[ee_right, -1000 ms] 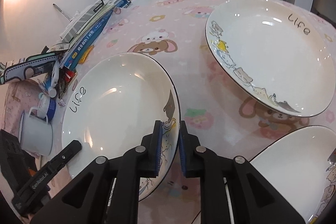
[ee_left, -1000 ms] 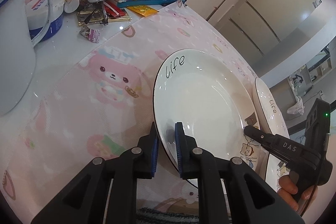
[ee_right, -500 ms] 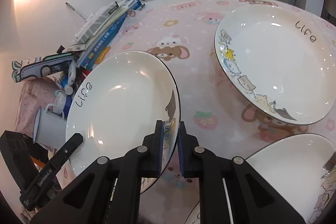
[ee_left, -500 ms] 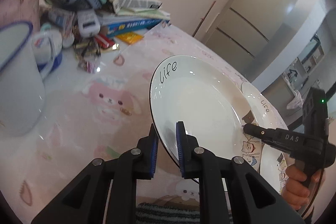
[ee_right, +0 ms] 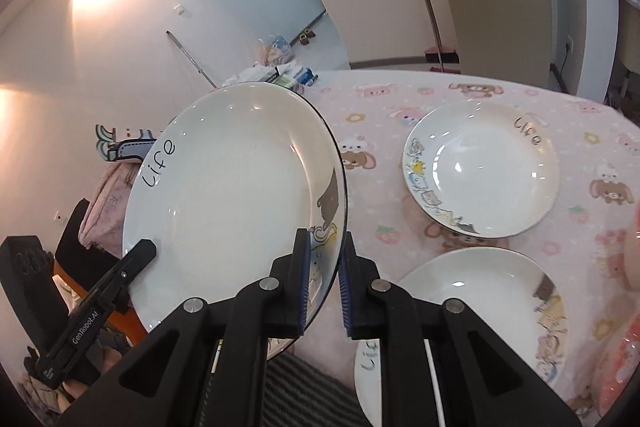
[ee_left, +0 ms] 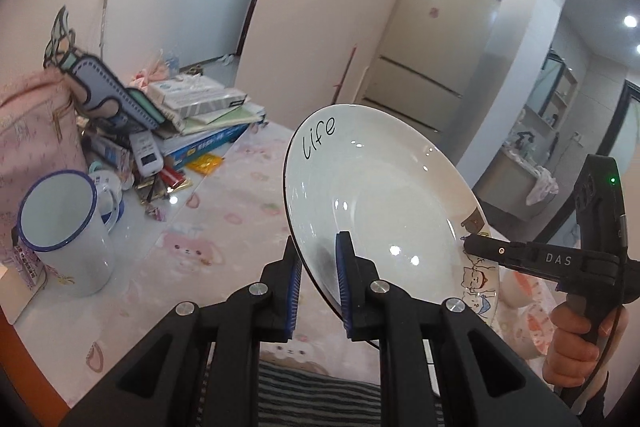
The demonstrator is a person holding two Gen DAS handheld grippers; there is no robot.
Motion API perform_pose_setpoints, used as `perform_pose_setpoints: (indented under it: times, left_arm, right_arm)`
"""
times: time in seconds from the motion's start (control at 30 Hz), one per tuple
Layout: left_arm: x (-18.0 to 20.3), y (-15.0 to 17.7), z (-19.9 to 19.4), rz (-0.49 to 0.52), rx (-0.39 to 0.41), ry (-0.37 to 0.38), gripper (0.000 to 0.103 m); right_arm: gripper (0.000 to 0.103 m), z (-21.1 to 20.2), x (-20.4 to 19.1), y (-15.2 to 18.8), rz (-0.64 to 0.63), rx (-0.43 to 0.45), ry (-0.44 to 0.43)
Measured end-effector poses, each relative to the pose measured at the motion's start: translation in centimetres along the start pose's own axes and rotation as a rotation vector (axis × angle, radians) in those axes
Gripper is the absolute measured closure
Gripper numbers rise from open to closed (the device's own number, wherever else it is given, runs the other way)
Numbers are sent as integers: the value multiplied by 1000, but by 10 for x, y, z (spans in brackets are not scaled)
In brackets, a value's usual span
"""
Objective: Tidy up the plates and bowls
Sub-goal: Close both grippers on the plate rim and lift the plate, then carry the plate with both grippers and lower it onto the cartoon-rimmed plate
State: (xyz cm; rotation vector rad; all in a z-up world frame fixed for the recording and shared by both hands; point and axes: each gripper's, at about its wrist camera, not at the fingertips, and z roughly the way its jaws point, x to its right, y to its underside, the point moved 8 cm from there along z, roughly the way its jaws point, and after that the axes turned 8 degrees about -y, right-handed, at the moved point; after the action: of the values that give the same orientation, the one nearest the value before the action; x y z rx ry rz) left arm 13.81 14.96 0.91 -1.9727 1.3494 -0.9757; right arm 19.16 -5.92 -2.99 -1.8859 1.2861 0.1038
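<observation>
The table (ee_right: pixel 472 87), draped in a pink cartoon-bear cloth, is running out of both views at the edges, and its near rim is hiding behind the black gripper bodies. A beige fridge (ee_left: pixel 440 39) is standing across the room in the left wrist view; the small pink mark on its door is too blurred to read.

The held plate (ee_left: pixel 384 203) is hanging tilted above the table, clear of the cloth, and "Life" is showing in black script on its rim. Its lower edge is disappearing behind the fingers of both tools, so part of its cartoon animal border is going unseen. The left gripper (ee_left: pixel 318 267) is clamping the plate's near rim between its blue pads. The right gripper (ee_right: pixel 323 279) is pinching the opposite rim beside the animal drawings, its pads squeezed onto the edge. In the left wrist view the right tool's arm is reading "DAS", and a hand (ee_left: pixel 576 339) is wrapping its handle, half cut off by the frame. In the right wrist view the left tool's arm is reading "GenRobot.AI".

Two more plates are lying flat on the cloth. The far plate (ee_right: pixel 480 167) is showing "Life" in full; the near plate (ee_right: pixel 472 315) is partly hiding behind the right gripper, its script only partly legible.

A blue-rimmed white mug (ee_left: pixel 64 227) is standing near a stack of books and boxes (ee_left: pixel 192 119), whose printing is too small to make out.
</observation>
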Motion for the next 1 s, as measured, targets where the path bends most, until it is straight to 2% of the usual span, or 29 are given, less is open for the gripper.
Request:
perform_pose_setpoints:
  times: [0.23, 0.47, 0.77, 1.0]
  left_arm:
    - [36, 7, -36, 41, 20, 50, 86]
    - [42, 56, -39, 49, -49, 52, 86]
    - [68, 92, -26, 136, -96, 66, 86]
    - [84, 115, 8, 121, -184, 114, 86]
  right_arm:
    - [89, -57, 4, 22, 2, 52, 2]
    - [89, -66, 16, 62, -12, -3, 37]
    - [85, -62, 57, 107, 87, -76, 26]
    - [87, -62, 93, 124, 154, -75, 32]
